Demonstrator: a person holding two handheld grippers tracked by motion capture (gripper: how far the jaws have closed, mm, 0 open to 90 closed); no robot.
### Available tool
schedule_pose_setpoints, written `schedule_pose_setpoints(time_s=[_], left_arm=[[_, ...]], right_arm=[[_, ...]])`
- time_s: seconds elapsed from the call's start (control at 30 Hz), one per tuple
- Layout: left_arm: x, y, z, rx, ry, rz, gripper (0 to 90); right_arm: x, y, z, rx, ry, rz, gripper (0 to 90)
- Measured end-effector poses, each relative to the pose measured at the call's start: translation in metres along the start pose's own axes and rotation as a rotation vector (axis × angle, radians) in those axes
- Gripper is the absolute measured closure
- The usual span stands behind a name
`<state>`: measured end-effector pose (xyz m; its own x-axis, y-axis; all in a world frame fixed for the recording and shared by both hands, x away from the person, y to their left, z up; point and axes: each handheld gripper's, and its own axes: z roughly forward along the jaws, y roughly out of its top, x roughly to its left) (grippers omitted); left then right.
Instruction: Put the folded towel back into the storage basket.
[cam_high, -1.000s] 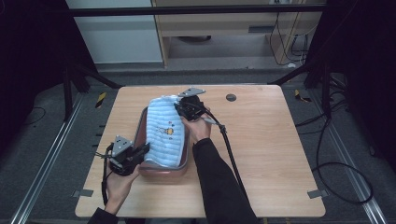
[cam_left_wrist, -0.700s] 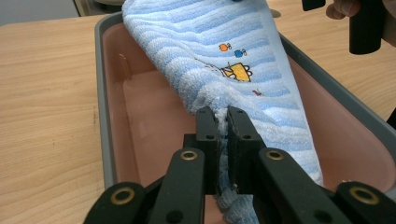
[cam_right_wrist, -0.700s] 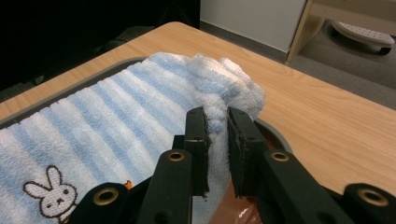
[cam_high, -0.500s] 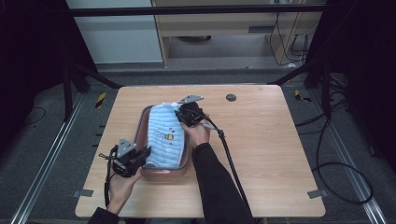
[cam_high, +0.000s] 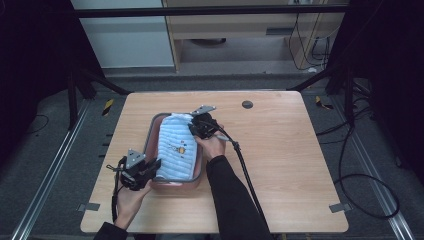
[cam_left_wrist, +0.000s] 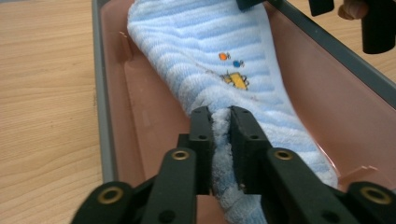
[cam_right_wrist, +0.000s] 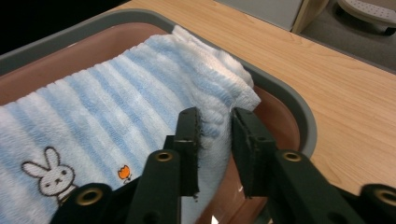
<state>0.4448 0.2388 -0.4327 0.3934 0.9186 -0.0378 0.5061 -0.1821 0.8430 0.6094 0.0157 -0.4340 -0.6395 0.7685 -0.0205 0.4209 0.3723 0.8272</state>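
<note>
High view: the folded blue-and-white striped terry towel (cam_high: 177, 150) lies in the pink plastic tray with grey rim (cam_high: 152, 134), mid-left on the wooden counter (cam_high: 280, 160).

Left gripper view: your left hand-held gripper (cam_left_wrist: 220, 122), jaws just opening, stands narrow around the near towel edge.

Right gripper view: your right hand-held gripper (cam_right_wrist: 215, 122), also just opening, straddles the far corner loosely.

Expect light, soft, limp cloth; take hold at folded edges.

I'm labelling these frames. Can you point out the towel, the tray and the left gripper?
towel (cam_high: 177, 147): high view, middle of its striped top.
tray (cam_left_wrist: 103, 140): left gripper view, grey rim on the left side.
left gripper (cam_left_wrist: 222, 122): left gripper view, midway between its fingertips.
</note>
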Motion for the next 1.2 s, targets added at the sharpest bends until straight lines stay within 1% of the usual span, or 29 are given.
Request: schedule_pose_setpoints(time_s=[0.03, 0.1, 0.13, 0.2, 0.27, 0.3, 0.37, 0.4, 0.47, 0.5, 0.53, 0.63, 0.7, 0.73, 0.77, 0.8, 0.87, 0.9, 0.93, 0.97, 1.0, 1.07, 1.13, 1.17, 1.2], left_arm=[[0.001, 0.001, -0.001, -0.01, 0.003, -0.006, 69.6], [0.004, 0.003, -0.005, -0.035, 0.006, -0.014, 62.6], [0.005, 0.004, -0.006, -0.044, 0.009, -0.013, 61.1], [0.006, 0.005, -0.008, -0.053, 0.007, -0.022, 60.2], [0.007, 0.006, -0.01, -0.062, 0.004, -0.021, 58.2], [0.007, 0.007, -0.011, -0.068, 0.001, -0.02, 58.2], [0.006, 0.008, -0.012, -0.077, -0.016, -0.02, 56.3], [0.005, 0.008, -0.013, -0.081, -0.021, -0.018, 56.3], [0.005, 0.009, -0.014, -0.086, -0.031, -0.015, 54.7], [0.005, 0.01, -0.015, -0.091, -0.036, -0.014, 53.1], [0.005, 0.01, -0.016, -0.092, -0.042, -0.014, 53.1], [0.007, 0.012, -0.019, -0.104, -0.055, -0.016, 50.6], [0.008, 0.013, -0.021, -0.11, -0.061, -0.018, 48.7], [0.009, 0.013, -0.021, -0.111, -0.063, -0.018, 47.0], [0.01, 0.013, -0.022, -0.111, -0.066, -0.017, 46.1], [0.011, 0.014, -0.022, -0.11, -0.069, -0.018, 46.1], [0.012, 0.014, -0.022, -0.112, -0.075, -0.017, 44.8], [0.013, 0.014, -0.022, -0.111, -0.076, -0.015, 43.1], [0.014, 0.014, -0.022, -0.111, -0.076, -0.014, 42.2], [0.014, 0.014, -0.022, -0.109, -0.076, -0.011, 41.6], [0.015, 0.013, -0.022, -0.111, -0.073, -0.007, 41.6], [0.017, 0.013, -0.022, -0.114, -0.074, -0.002, 39.9], [0.019, 0.013, -0.022, -0.115, -0.068, 0.007, 37.6], [0.02, 0.013, -0.023, -0.119, -0.063, 0.005, 36.7], [0.021, 0.013, -0.023, -0.123, -0.062, 0.005, 36.7]], right_arm=[[0.0, 0.0, 0.0, 0.0, 0.0, 0.0, 68.9], [-0.001, 0.002, -0.006, -0.024, -0.007, -0.006, 65.7], [-0.001, 0.003, -0.008, -0.033, -0.008, -0.004, 64.8], [-0.001, 0.005, -0.012, -0.043, -0.007, 0.001, 64.1], [-0.002, 0.008, -0.023, -0.081, -0.006, 0.001, 60.7], [-0.002, 0.008, -0.023, -0.081, -0.006, 0.001, 60.7], [-0.006, 0.01, -0.037, -0.115, -0.012, -0.002, 54.4], [-0.006, 0.01, -0.037, -0.115, -0.012, -0.002, 54.4], [-0.008, 0.01, -0.046, -0.134, -0.015, 0.006, 49.6], [-0.012, 0.009, -0.056, -0.151, -0.017, 0.017, 45.8], [-0.012, 0.009, -0.056, -0.151, -0.017, 0.017, 45.8], [-0.018, 0.005, -0.07, -0.161, -0.021, 0.03, 37.0], [-0.022, 0.001, -0.078, -0.161, -0.032, 0.029, 34.0], [-0.027, -0.004, -0.087, -0.158, -0.036, 0.043, 30.6], [-0.03, -0.008, -0.092, -0.159, -0.036, 0.047, 29.7], [-0.03, -0.008, -0.092, -0.159, -0.036, 0.047, 29.7], [-0.035, -0.015, -0.101, -0.16, -0.04, 0.056, 28.2], [-0.041, -0.023, -0.11, -0.157, -0.049, 0.059, 27.4], [-0.041, -0.023, -0.11, -0.157, -0.049, 0.059, 27.4], [-0.048, -0.032, -0.119, -0.152, -0.058, 0.071, 26.7], [-0.048, -0.032, -0.119, -0.152, -0.058, 0.071, 26.7], [-0.055, -0.041, -0.127, -0.153, -0.065, 0.085, 26.1], [-0.061, -0.052, -0.136, -0.146, -0.078, 0.092, 25.6], [-0.068, -0.062, -0.144, -0.145, -0.086, 0.104, 25.2], [-0.068, -0.062, -0.144, -0.145, -0.086, 0.104, 25.2]])
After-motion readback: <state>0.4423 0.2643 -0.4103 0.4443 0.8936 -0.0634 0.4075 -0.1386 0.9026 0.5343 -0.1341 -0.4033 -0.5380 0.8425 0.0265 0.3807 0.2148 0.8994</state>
